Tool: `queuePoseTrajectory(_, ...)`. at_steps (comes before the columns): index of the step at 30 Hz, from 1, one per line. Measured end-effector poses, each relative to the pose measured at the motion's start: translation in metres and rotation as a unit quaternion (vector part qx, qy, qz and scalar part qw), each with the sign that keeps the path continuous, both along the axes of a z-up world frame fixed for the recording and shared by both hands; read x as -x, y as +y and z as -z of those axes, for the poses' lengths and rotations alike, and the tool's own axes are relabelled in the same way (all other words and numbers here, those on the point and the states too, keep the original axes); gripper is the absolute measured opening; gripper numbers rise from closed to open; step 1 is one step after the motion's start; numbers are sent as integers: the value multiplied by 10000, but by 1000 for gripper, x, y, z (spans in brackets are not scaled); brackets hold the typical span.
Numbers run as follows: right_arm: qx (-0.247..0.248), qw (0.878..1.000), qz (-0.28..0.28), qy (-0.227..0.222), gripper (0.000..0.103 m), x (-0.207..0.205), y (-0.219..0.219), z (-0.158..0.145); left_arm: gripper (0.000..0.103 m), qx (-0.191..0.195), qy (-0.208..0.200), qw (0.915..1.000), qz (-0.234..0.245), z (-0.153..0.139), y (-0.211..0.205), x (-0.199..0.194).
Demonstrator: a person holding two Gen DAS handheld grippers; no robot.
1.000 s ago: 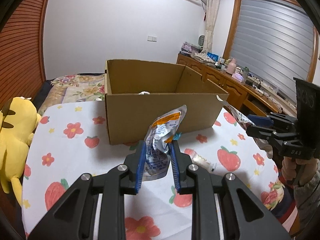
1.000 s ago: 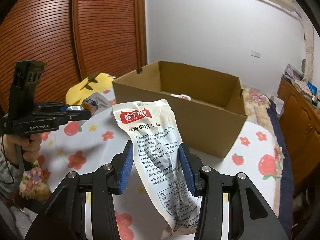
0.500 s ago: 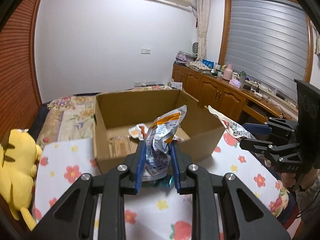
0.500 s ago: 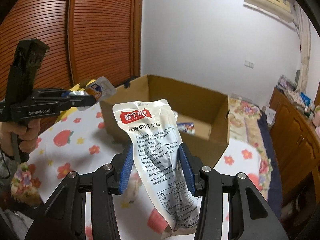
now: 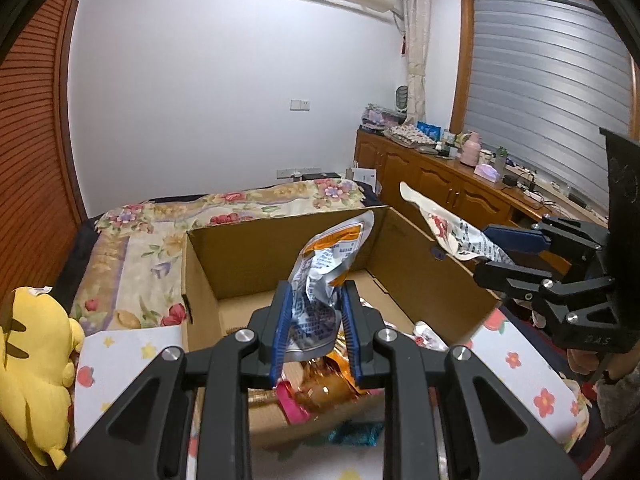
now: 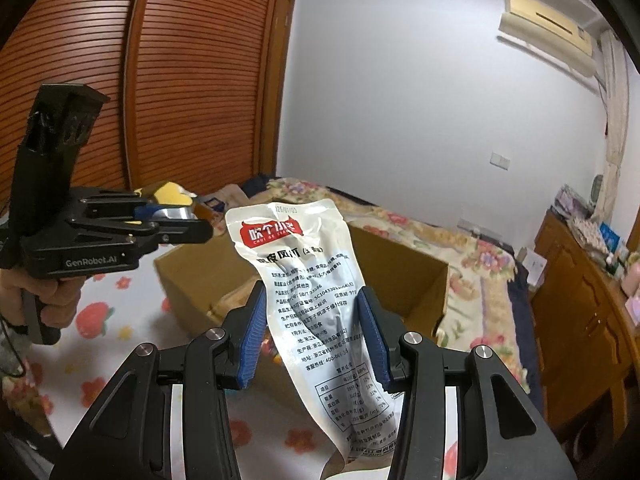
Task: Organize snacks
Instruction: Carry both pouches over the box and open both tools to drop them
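1. Your left gripper (image 5: 316, 332), clamped on a crumpled silver-orange packet (image 5: 326, 276), sees snacks inside the cardboard box (image 5: 280, 256); your right gripper (image 6: 312, 336), gripping a white pouch (image 6: 316, 300), can't.
2. A second ago both hung before the box; now they're over it.

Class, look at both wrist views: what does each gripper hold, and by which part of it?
The left gripper pinches a crumpled silver-and-orange snack packet at its lower half. The right gripper clamps a white snack pouch across its middle, by the side edges.
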State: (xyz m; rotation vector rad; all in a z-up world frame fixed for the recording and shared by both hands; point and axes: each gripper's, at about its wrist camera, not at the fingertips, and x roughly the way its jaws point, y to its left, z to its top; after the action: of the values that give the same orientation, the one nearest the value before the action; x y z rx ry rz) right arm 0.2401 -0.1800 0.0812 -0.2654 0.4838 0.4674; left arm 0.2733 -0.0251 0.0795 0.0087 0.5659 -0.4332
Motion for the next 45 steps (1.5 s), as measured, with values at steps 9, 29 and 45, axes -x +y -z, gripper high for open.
queuePoseTrajectory(9, 89, 9998, -30, 153, 45, -58, 3, 16, 22, -277, 361, 9990, 19, 27, -13, -39)
queuePoseTrajectory(29, 763, 9904, 79, 1148, 45, -104, 29, 77, 78, -454, 423, 9978, -228, 35, -9, -46)
queuePoseTrajectory(45, 427, 9880, 168, 1473, 53, -109, 24, 71, 99, -449, 282, 9972, -521, 36, 7, -44)
